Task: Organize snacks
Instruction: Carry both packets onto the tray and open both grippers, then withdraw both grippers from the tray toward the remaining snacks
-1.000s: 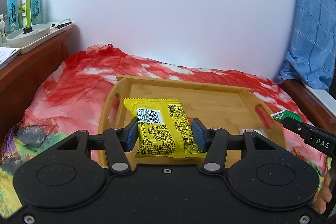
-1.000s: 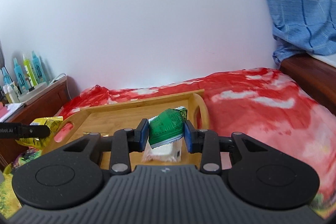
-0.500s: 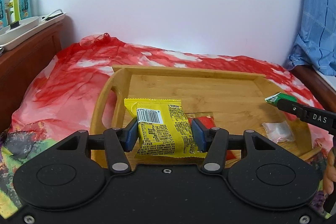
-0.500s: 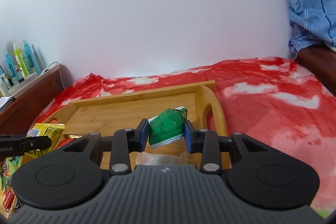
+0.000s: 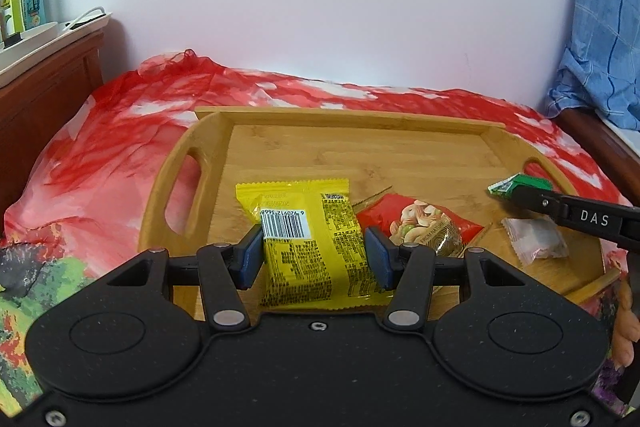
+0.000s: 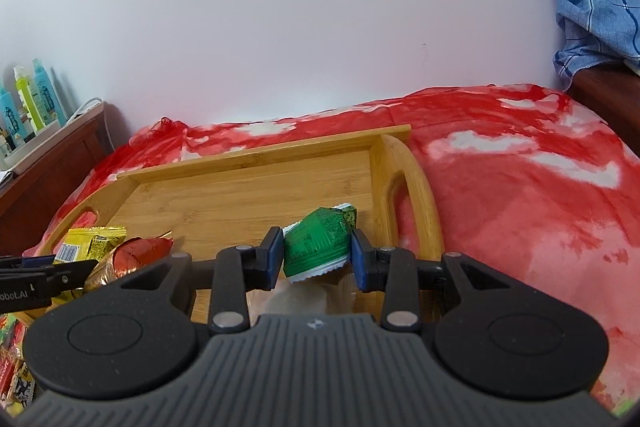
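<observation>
Left gripper (image 5: 314, 253) clamped on yellow snack packet (image 5: 308, 241), right gripper (image 6: 316, 255) clamped on green packet (image 6: 318, 245), both over bamboo tray (image 5: 360, 147). Red nut pack (image 5: 420, 223) and clear sachet (image 5: 534, 237) already in tray (others possibly off-frame). Release pending.

Each camera sits just behind its own tongs, looking forward and down along the two fingers. The left wrist view rides behind the left gripper (image 5: 314, 257), close over the near left part of the wooden tray (image 5: 360, 119), facing the white wall. The right wrist view rides behind the right gripper (image 6: 318, 259), close over the tray's (image 6: 256, 157) near right part. Both share the tray, the red cloth (image 5: 100, 163) and the wall; each catches the other's tongs at its edge.
</observation>
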Available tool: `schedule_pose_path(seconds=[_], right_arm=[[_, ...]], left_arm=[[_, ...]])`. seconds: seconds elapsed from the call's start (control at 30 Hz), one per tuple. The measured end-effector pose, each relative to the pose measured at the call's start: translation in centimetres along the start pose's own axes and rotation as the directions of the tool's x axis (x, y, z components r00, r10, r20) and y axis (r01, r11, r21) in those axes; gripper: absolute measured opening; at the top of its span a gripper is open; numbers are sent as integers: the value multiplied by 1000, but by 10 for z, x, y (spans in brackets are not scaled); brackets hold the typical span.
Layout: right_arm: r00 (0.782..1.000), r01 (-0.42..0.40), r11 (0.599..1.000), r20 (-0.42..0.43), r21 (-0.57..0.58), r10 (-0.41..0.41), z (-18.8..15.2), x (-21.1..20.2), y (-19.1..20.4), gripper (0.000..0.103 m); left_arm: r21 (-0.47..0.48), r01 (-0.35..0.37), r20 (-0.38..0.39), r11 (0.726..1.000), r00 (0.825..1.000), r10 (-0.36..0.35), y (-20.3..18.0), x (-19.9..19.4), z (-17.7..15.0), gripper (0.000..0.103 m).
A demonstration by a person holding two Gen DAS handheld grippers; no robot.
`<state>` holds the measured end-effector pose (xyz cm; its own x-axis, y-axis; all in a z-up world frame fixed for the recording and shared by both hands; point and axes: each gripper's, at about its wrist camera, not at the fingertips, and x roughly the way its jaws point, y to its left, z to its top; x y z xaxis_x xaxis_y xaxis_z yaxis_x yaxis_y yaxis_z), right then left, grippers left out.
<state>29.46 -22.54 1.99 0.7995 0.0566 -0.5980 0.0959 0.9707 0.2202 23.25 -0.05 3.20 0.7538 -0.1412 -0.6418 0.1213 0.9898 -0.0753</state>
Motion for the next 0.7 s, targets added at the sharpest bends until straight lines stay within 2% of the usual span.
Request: schedule_pose_path(seconds=[0.2,0.23,0.27,0.33,0.4,0.47,0.57,0.7], right_arm=[[1000,-3,1000,-2,-3,3,0,0,0,41],[1000,-2,1000,-3,-6,2,0,0,0,44],[1000,0,1000,-2,-7,0,0,0,0,46],[1000,-3,1000,0,-1,3,-1,-1,1,47],[1000,-6,1000,5,7,6,-1,-4,1,60],[1000,-17,1000,15,12,17,-1,-7,2,70],[999,-15,1000,35,11,15,-2,-15,5,78],[999,-14,1000,49,26,13,-7,-27,8,84]], left_arm=[[12,-14,-14,1000,1000,14,-5,2,-1,52],[15,-16,-15,1000,1000,16,-6,1,-1,52],[18,-17,-18,1000,1000,18,-6,1,-1,55],[22,-31,-21,999,999,32,-7,-1,-1,67],[18,-34,-28,999,999,34,-7,-4,-2,88],[6,-11,-29,1000,1000,11,-4,-9,-4,91],[1,-10,-33,1000,999,10,-4,-16,-6,97],[0,-18,-30,1000,999,18,-5,-29,-9,99]])
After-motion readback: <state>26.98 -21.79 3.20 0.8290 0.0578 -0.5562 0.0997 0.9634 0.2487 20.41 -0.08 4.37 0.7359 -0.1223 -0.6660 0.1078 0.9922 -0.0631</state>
